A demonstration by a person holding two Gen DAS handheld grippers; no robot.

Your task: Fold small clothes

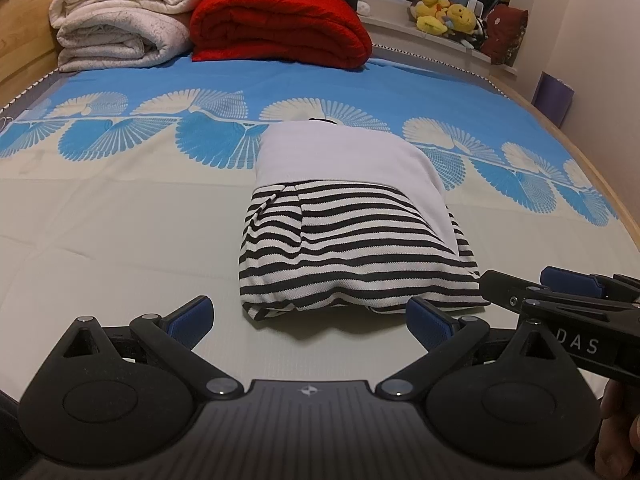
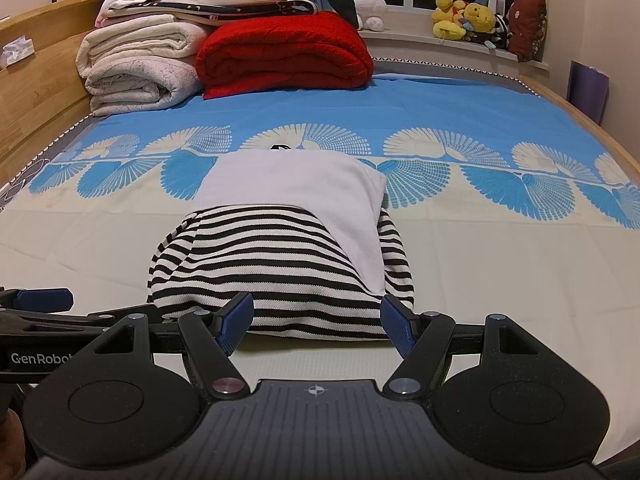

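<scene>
A small garment lies folded on the bed, black-and-white striped (image 1: 352, 256) at the near end with a plain white part (image 1: 340, 152) folded over the far end. It also shows in the right wrist view (image 2: 280, 276). My left gripper (image 1: 310, 320) is open and empty, just in front of the garment's near edge. My right gripper (image 2: 316, 322) is open and empty, its fingers at the near edge of the garment. The right gripper shows at the right of the left wrist view (image 1: 560, 292); the left gripper shows at the left of the right wrist view (image 2: 40, 304).
The bed sheet (image 2: 500, 280) is cream with a blue fan pattern. Folded cream blankets (image 2: 136, 68) and a red blanket (image 2: 288, 52) are stacked at the far end. Plush toys (image 2: 464, 16) sit on the window ledge. A wooden bed frame (image 2: 40, 92) runs along the left.
</scene>
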